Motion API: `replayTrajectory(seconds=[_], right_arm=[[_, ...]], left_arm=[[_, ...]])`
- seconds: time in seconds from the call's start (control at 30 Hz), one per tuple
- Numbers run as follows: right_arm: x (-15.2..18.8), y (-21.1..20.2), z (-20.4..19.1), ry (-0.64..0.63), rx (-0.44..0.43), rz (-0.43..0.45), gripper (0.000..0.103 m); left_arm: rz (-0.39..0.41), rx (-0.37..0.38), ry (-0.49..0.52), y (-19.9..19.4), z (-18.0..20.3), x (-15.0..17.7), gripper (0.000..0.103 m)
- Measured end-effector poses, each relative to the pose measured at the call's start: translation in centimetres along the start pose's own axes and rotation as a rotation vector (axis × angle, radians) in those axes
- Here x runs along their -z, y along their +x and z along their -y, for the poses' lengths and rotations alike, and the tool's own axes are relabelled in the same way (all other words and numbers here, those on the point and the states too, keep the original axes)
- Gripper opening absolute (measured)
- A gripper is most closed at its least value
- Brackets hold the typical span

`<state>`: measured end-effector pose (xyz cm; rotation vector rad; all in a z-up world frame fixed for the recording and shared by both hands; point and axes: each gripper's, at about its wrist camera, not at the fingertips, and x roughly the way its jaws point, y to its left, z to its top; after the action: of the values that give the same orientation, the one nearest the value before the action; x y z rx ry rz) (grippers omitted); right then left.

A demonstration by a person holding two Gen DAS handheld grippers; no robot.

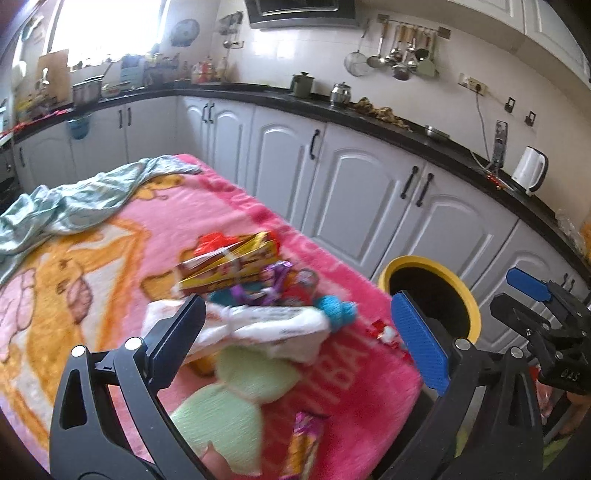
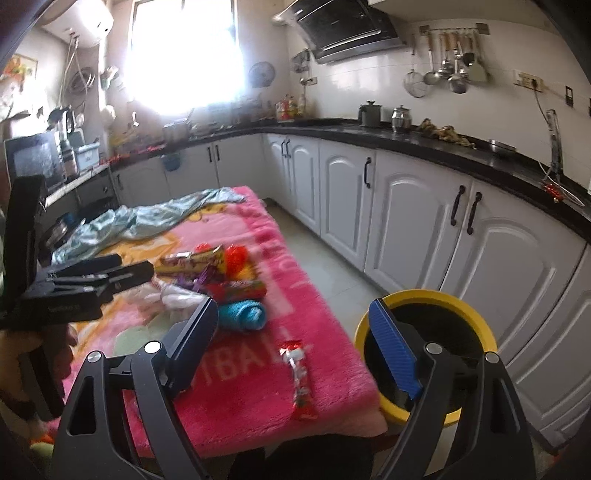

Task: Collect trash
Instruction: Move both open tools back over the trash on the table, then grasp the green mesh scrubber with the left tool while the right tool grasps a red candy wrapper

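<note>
A home kitchen is showing here. A black countertop (image 2: 424, 142) is running along the walls in an L over white cabinet doors (image 2: 406, 218). Above the countertop, ladles and strainers (image 2: 447, 72) are hanging from a rail on the tiled wall, with a range hood (image 2: 347, 27) slanting out to their left. On the countertop, a white kettle (image 1: 530, 174) and two lidded pots (image 2: 384, 114) are standing.

My left gripper (image 1: 295, 339) points forward and downward, jaws spread wide, nothing pressed between its pads; my right gripper (image 2: 299, 347) tilts down likewise, jaws wide and empty; each shows in the other's view, the right at three o'clock, the left at nine.
</note>
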<state>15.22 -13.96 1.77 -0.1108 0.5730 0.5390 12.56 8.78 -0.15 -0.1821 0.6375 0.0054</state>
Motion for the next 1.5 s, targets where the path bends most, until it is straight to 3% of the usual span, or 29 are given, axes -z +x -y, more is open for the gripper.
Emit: replayTrajectory(seconds=[0.43,0.93,1.03,1.17,1.23,1.33,1.4,1.5], right_arm=[[3.0,2.4,-2.8,-0.050,-0.039,-0.101,0.081],[6.7,9.5,0.2,-0.014,0.031,-0.282,0.080],[7.0,11.0,0.3,-0.027,0.034,-0.305,0.074],[7.3,12.6,0.7,-0.011,0.021,-0.351,0.052],[7.6,13.0,0.7,0.000,0.012,-0.368,0.043],[7.7,12.9,0.7,-0.011,0.016,-0.364,0.032],[7.7,12.7,0.7,-0.010,0.011,-0.365,0.018],[7.7,12.3,0.6,-0.012,0.004,-0.363,0.016]], left_arm=[[-0.081,-0.059,0.005,-0.2,-4.5,3.7,0.092],[-0.222,-0.049,0.057,4.4,-4.5,7.1,0.092],[-0.246,-0.047,0.058,5.2,-4.7,7.5,0.092],[-0.267,-0.050,0.072,5.8,-4.9,7.9,0.091],[-0.288,-0.041,0.067,6.1,-5.0,8.2,0.078],[-0.306,-0.039,0.066,6.3,-5.3,8.5,0.070],[-0.311,-0.038,0.072,6.3,-5.3,8.6,0.068],[-0.316,-0.029,0.069,6.1,-5.4,8.6,0.065]])
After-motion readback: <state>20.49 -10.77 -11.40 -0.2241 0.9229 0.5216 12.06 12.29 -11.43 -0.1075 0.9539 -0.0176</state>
